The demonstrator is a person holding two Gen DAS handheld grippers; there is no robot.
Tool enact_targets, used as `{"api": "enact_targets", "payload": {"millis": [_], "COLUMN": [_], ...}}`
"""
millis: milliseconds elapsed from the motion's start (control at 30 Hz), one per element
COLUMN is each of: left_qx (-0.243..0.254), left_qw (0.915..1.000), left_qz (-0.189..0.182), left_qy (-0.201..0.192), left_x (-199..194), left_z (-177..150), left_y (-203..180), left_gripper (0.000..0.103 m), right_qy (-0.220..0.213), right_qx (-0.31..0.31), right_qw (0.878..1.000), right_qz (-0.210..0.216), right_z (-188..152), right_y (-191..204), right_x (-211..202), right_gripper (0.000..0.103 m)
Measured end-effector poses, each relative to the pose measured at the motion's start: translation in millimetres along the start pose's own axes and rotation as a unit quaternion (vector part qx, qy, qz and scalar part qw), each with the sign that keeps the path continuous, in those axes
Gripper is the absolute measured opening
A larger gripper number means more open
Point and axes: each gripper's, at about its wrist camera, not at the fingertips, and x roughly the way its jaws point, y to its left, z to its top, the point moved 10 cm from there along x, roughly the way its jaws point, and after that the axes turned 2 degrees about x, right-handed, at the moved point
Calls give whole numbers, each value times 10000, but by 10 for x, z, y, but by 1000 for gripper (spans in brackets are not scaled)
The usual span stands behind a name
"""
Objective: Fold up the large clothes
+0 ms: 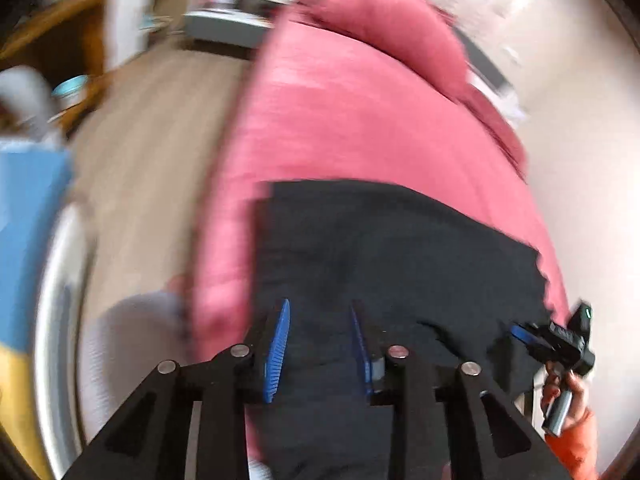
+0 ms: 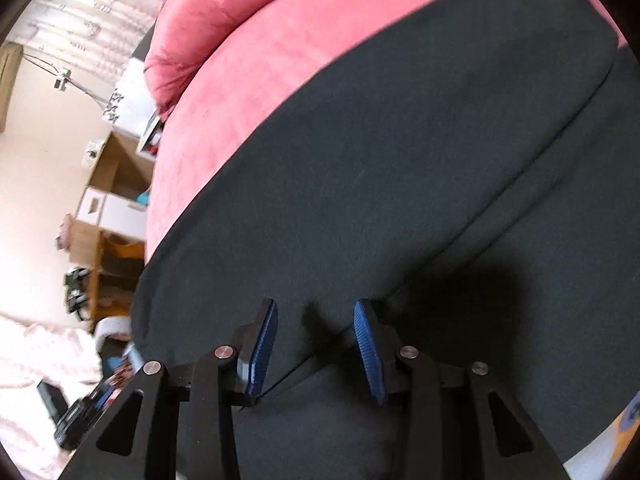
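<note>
A large black garment (image 1: 400,260) lies spread flat on a pink bed (image 1: 340,120). In the left wrist view my left gripper (image 1: 320,344) hovers over the garment's near part, its blue pads apart with only flat cloth seen below the gap. The other gripper (image 1: 560,344) shows at the garment's right edge, held by a hand in an orange sleeve. In the right wrist view the black garment (image 2: 380,180) fills most of the picture. My right gripper (image 2: 316,352) stands open above a folded edge of the cloth, which runs diagonally under the gap.
A pink pillow (image 2: 208,24) lies at the head of the bed (image 2: 248,92). Wooden shelves and white boxes (image 2: 108,208) stand beside the bed. Wooden floor (image 1: 152,140) runs along the bed's left side, with a blue and yellow object (image 1: 24,260) and a round white rim nearby.
</note>
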Motion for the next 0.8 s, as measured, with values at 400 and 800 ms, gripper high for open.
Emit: {"api": "enact_targets", "payload": {"millis": [400, 800], "left_qx": [1126, 561], "left_qw": [9904, 9971], "left_qz": [-151, -384], "left_qy": [792, 337], "left_x": [1012, 728], "left_z": [-426, -264], "left_y": [-714, -388], "left_gripper": [33, 40], "right_qy": [1500, 911], "right_qx": [656, -322], "right_qw": [9843, 9925], "right_qz": [665, 755], "right_z": [-582, 200], "right_y": [459, 1186], "right_x": [808, 692], "right_gripper": [42, 4]}}
